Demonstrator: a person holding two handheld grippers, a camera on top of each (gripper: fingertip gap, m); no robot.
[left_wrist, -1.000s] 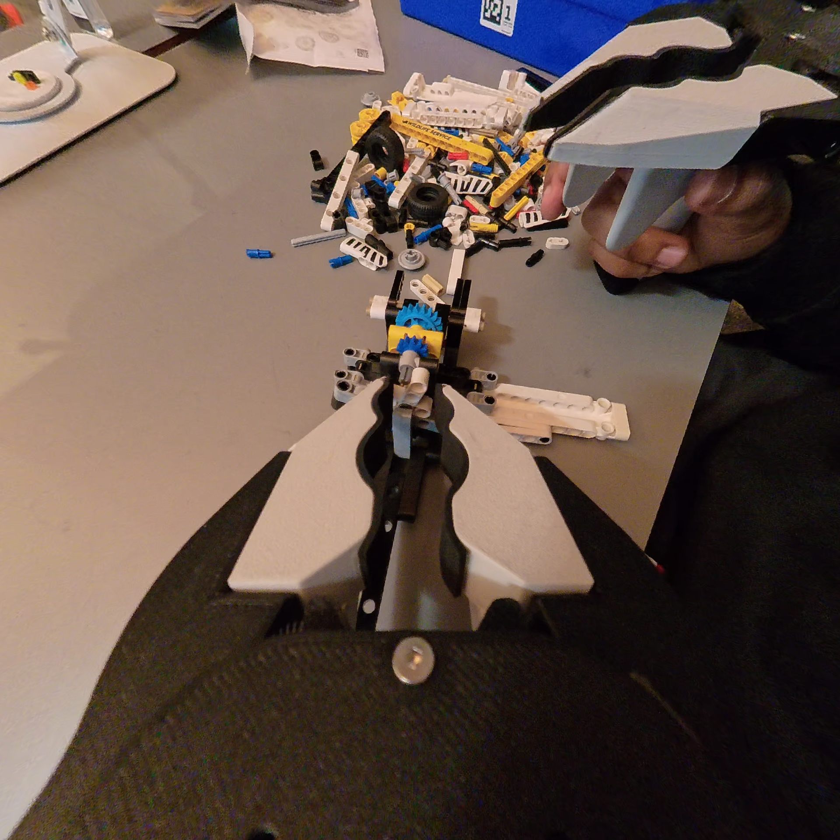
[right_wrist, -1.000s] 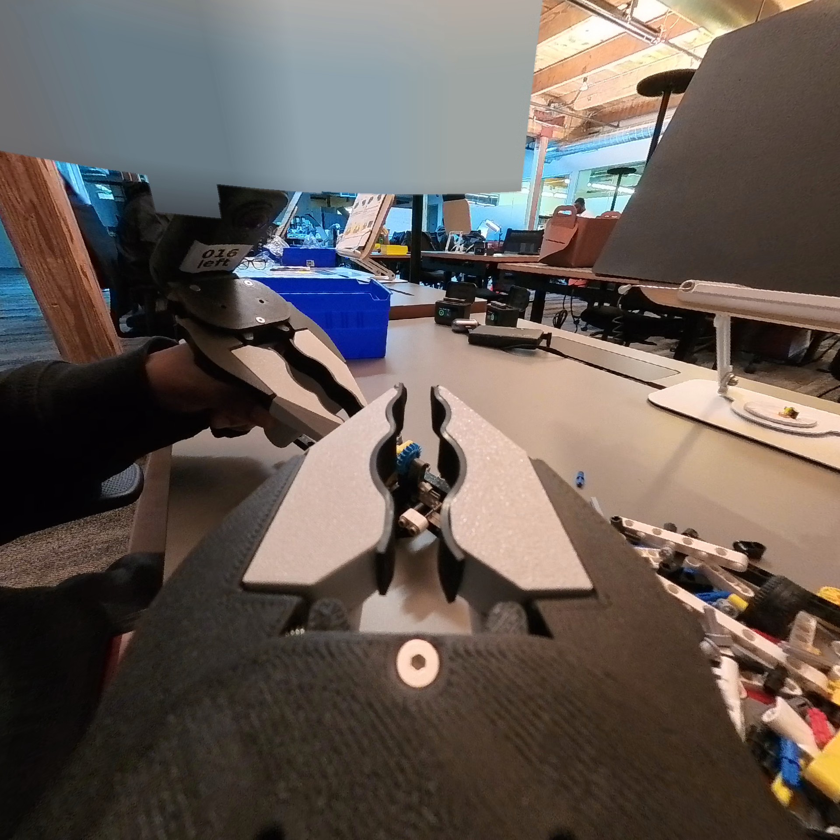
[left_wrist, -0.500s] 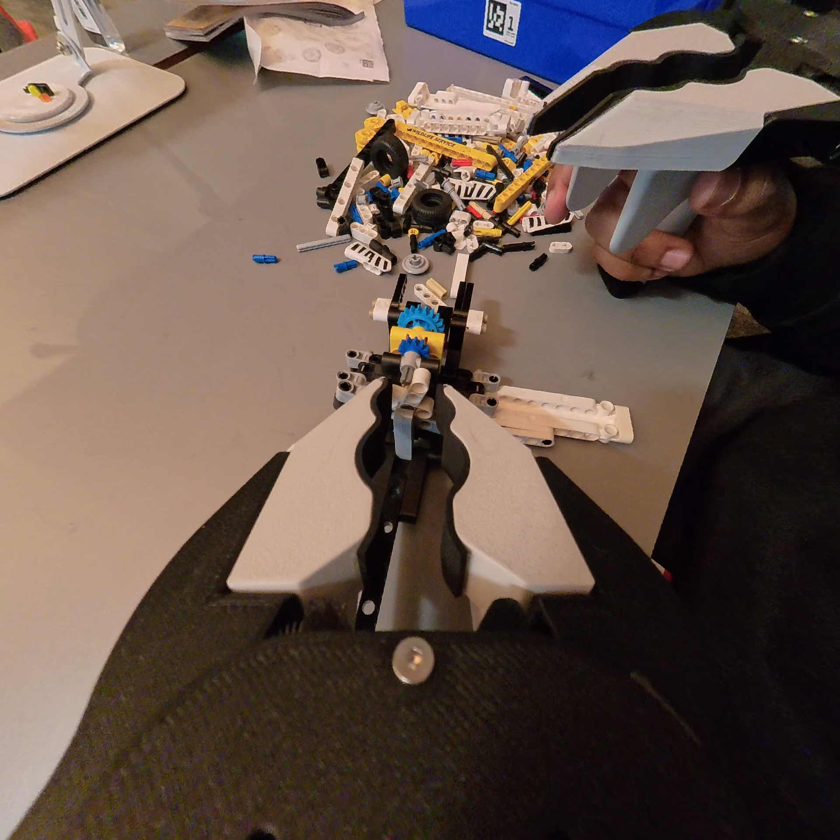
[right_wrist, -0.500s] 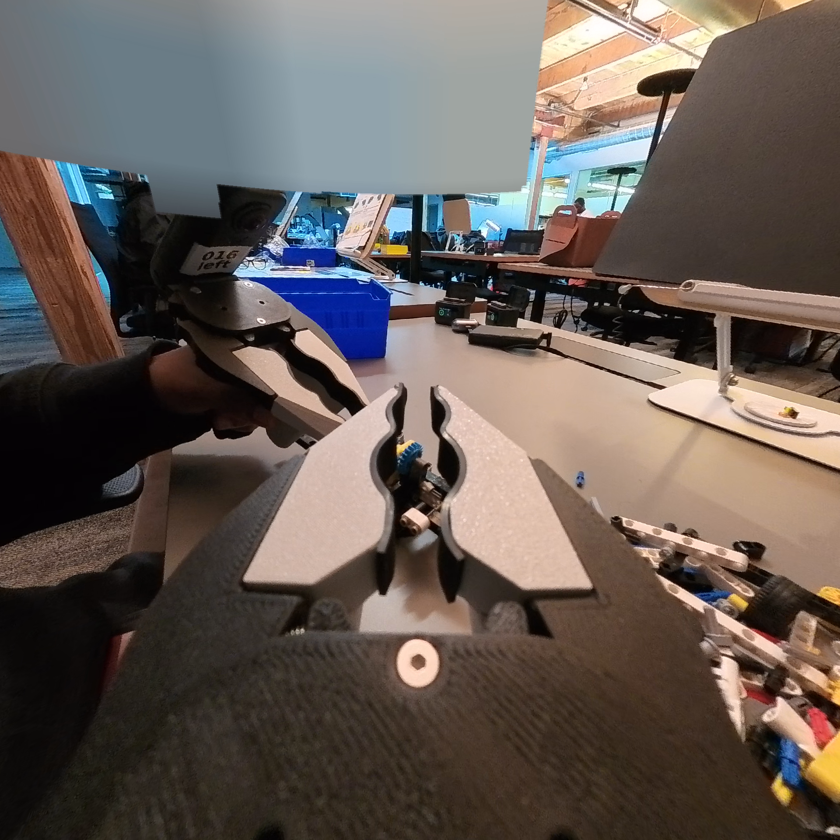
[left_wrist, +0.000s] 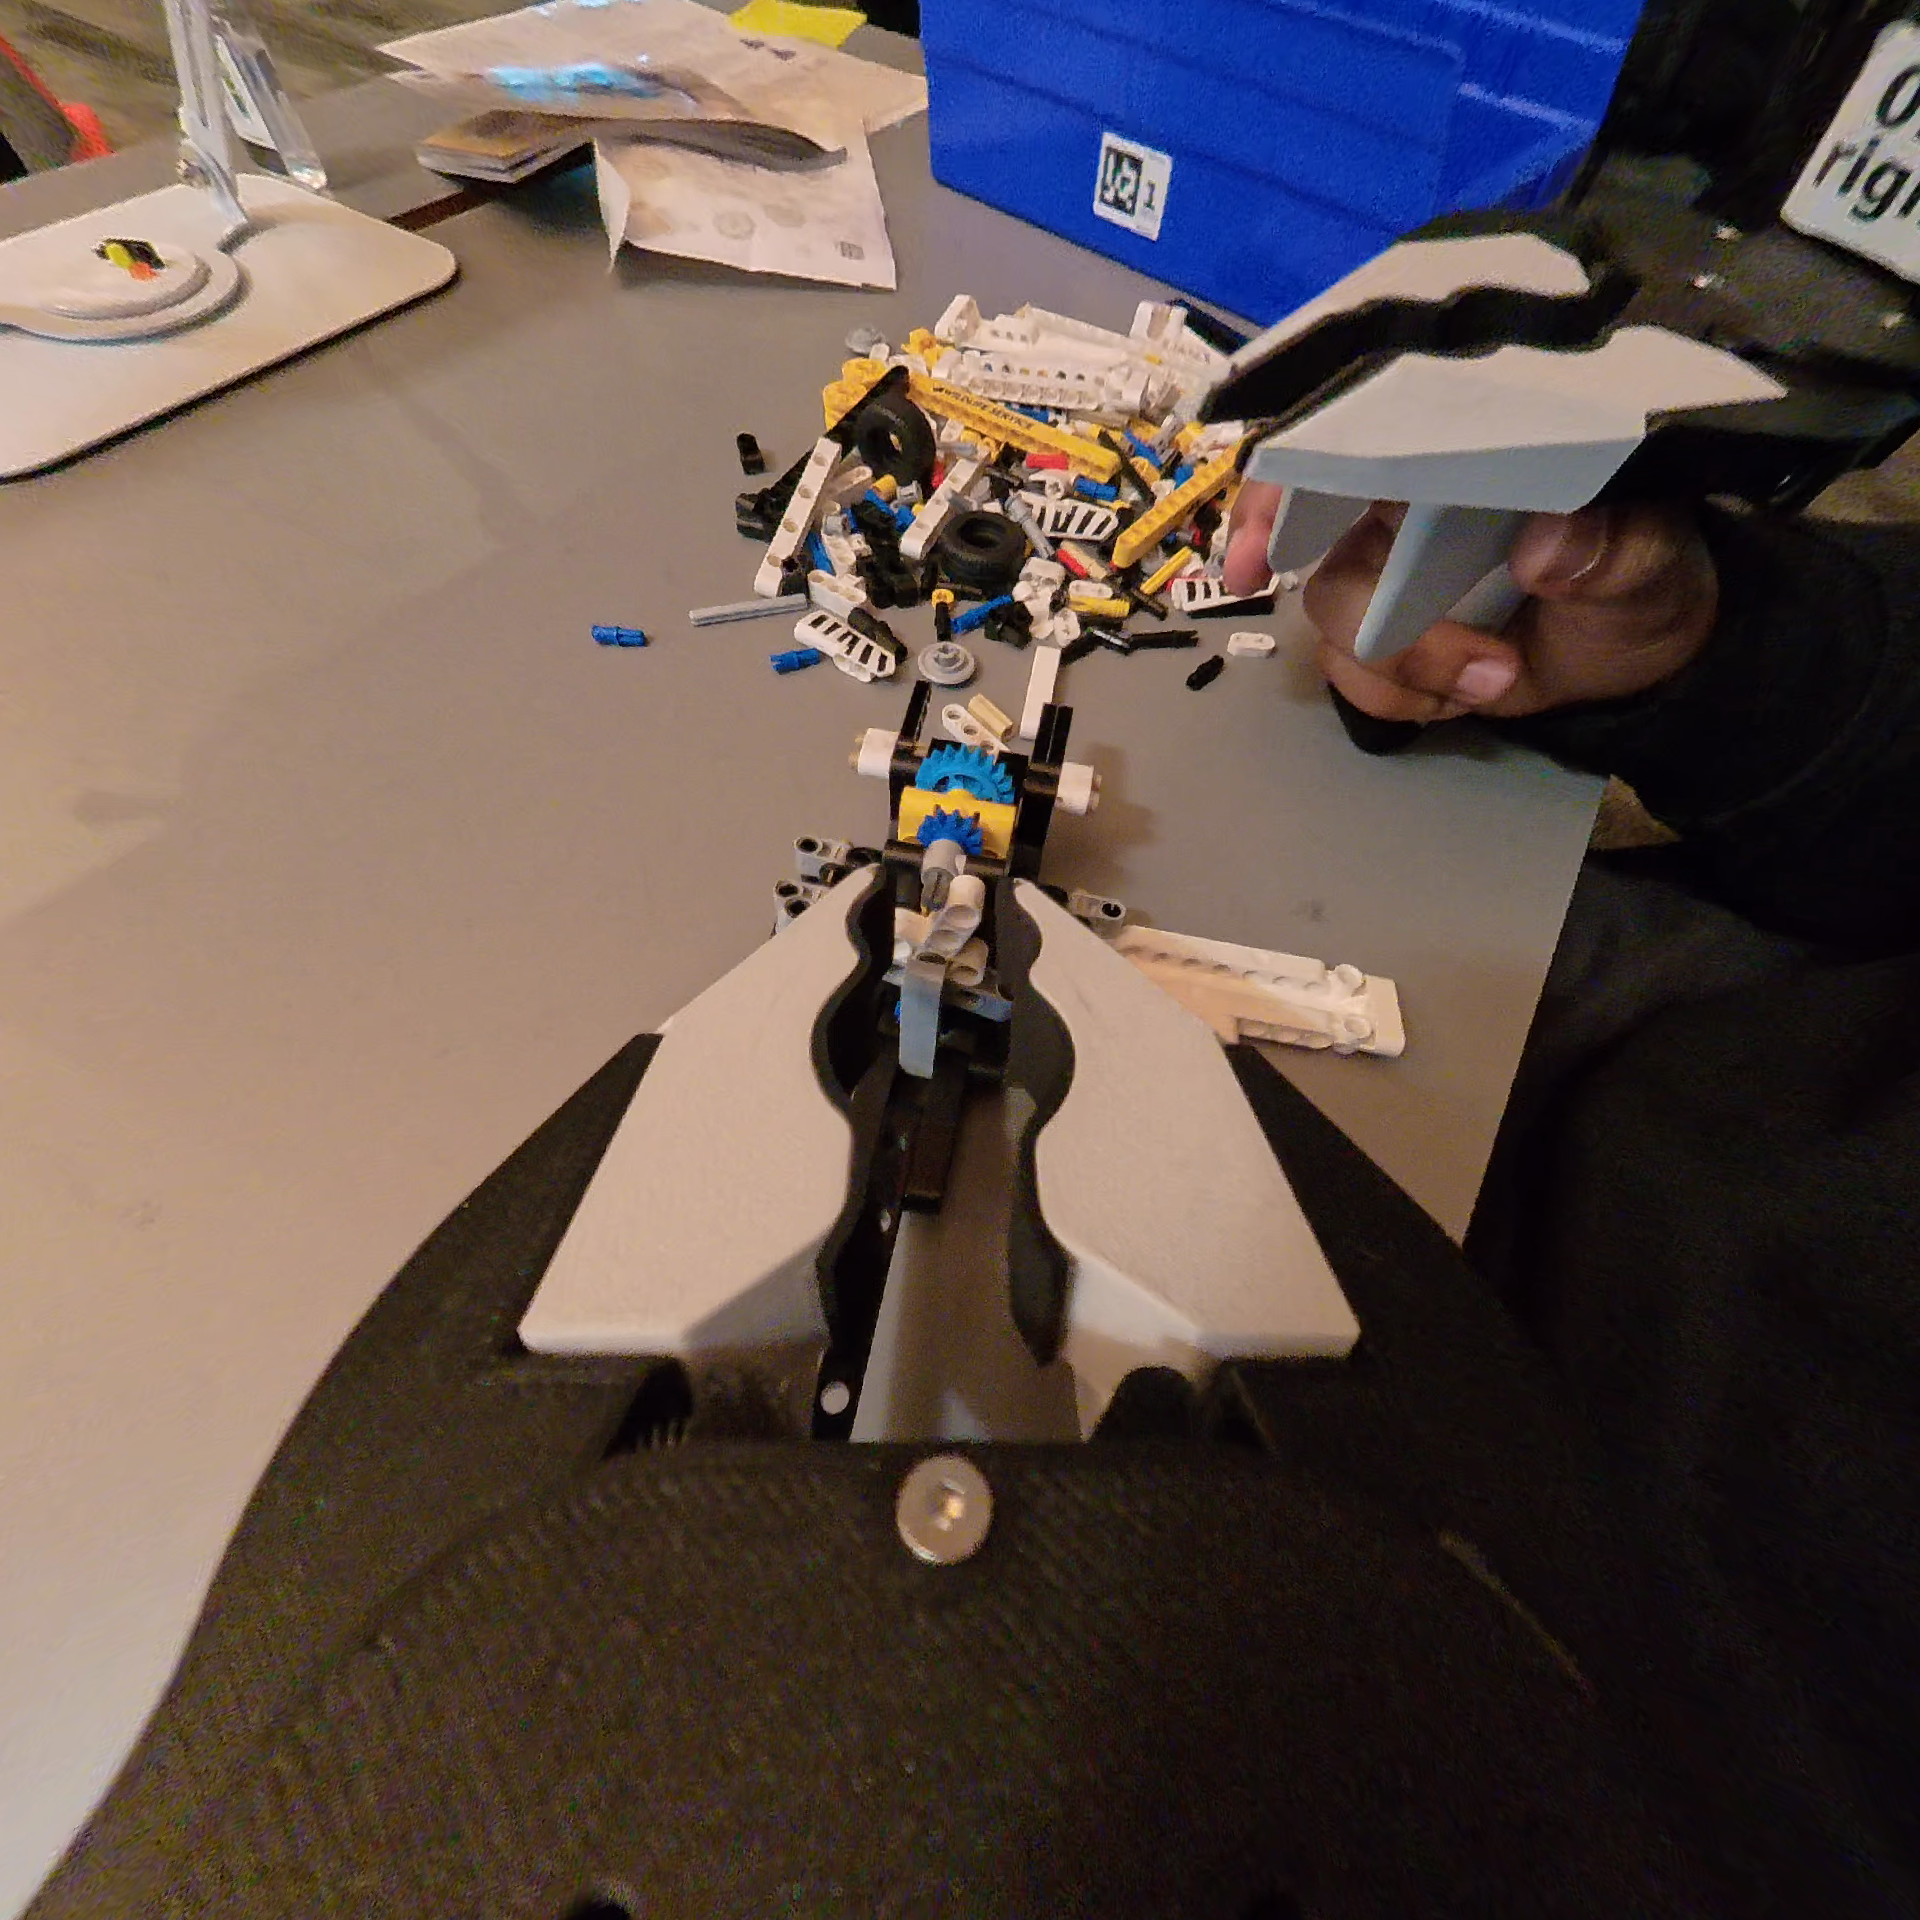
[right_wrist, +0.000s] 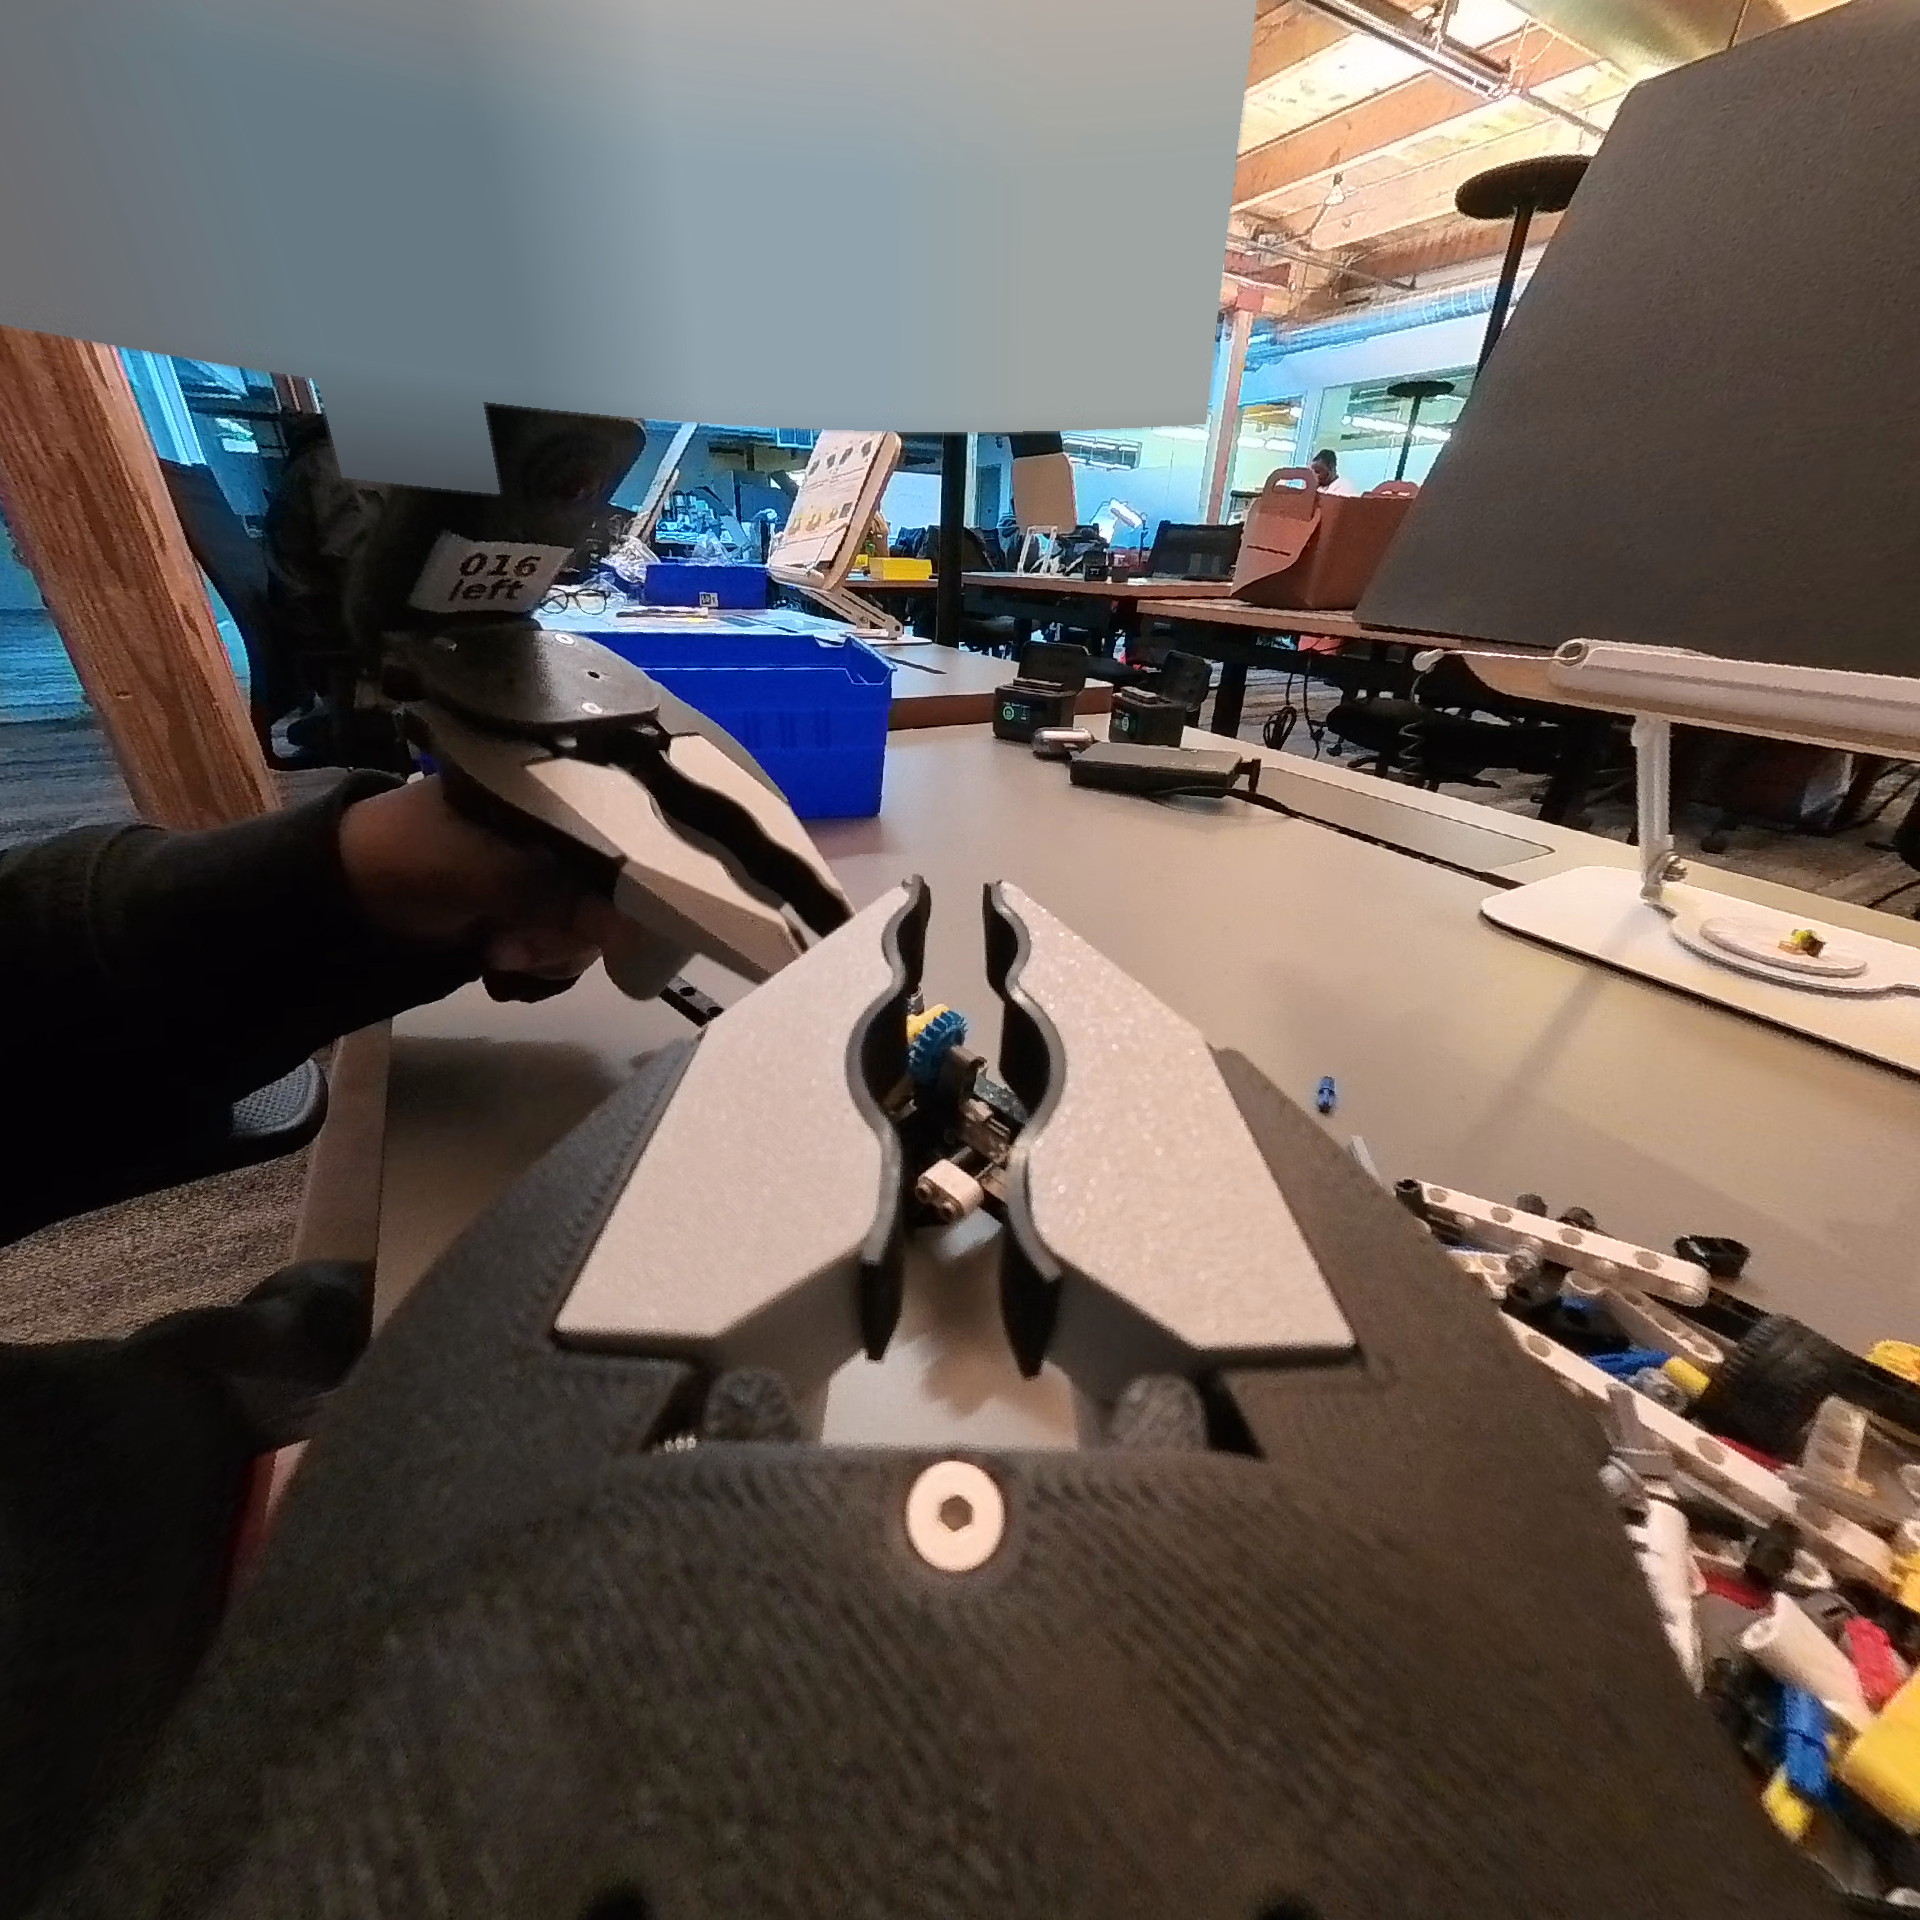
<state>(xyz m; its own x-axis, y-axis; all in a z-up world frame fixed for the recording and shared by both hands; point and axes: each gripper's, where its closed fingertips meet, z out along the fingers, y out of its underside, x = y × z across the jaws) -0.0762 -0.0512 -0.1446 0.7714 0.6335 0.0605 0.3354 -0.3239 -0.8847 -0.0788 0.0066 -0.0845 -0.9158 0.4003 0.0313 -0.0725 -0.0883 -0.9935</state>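
The toy-brick model (left_wrist: 956, 821), black with blue gears and a yellow block, is in the left tongs (left_wrist: 943, 888), which are clamped on its near end just above the bench (left_wrist: 364, 727). A white beam piece (left_wrist: 1268, 987) lies just beside it. Beyond is a pile of loose bricks (left_wrist: 1018, 488), then a blue bin (left_wrist: 1299, 125) and papers (left_wrist: 748, 197). The right tongs (left_wrist: 1231, 436) hang over the pile's edge.

In the right wrist view, those tongs stand slightly apart with nothing between the tips. The model shows behind them. A white lamp base (right_wrist: 1714, 956) stands farther off.
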